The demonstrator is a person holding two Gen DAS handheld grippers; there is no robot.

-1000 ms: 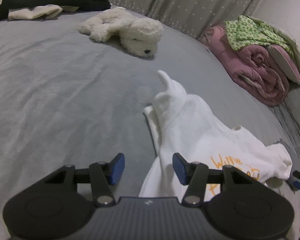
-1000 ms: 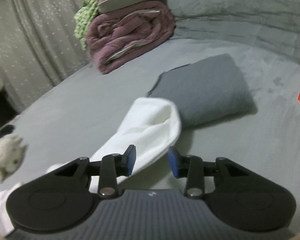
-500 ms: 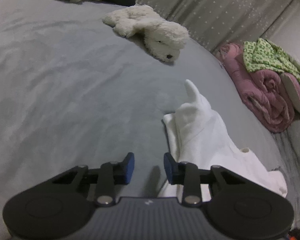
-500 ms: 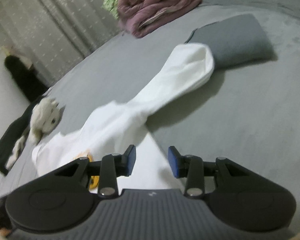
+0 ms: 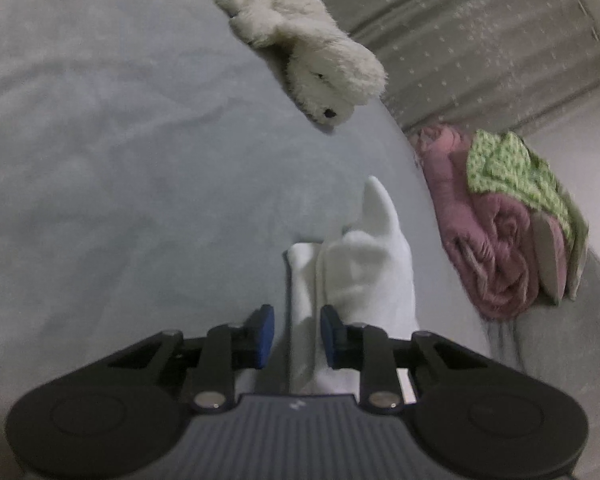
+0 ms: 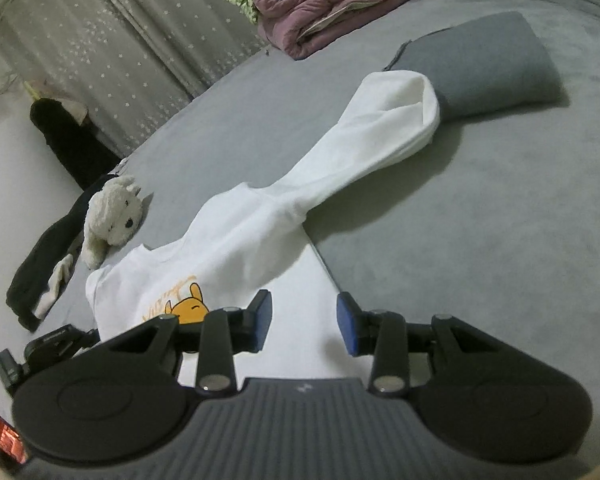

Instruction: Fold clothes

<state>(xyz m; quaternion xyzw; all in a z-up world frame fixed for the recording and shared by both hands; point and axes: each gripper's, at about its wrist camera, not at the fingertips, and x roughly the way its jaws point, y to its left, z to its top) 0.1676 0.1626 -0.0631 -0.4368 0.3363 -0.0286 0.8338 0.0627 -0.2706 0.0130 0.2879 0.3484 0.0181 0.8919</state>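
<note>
A white sweatshirt with a yellow bear print lies spread on the grey bed. One sleeve stretches away toward a grey folded cloth. My right gripper hovers open over the shirt's body with nothing pinched between its blue pads. In the left wrist view a bunched edge of the sweatshirt runs between the jaws of my left gripper. Those jaws are closing. The right pad touches the cloth, while a narrow gap shows at the left pad.
A white plush dog lies further up the bed. A rolled pink quilt with a green patterned cloth sits at the bed's edge by the curtain. A grey folded cloth and a black garment also lie on the bed.
My left gripper rolled, sank toward the shirt and narrowed its jaws around the bunched edge. My right gripper's view swung from the sleeve end to the shirt's body, jaws unchanged.
</note>
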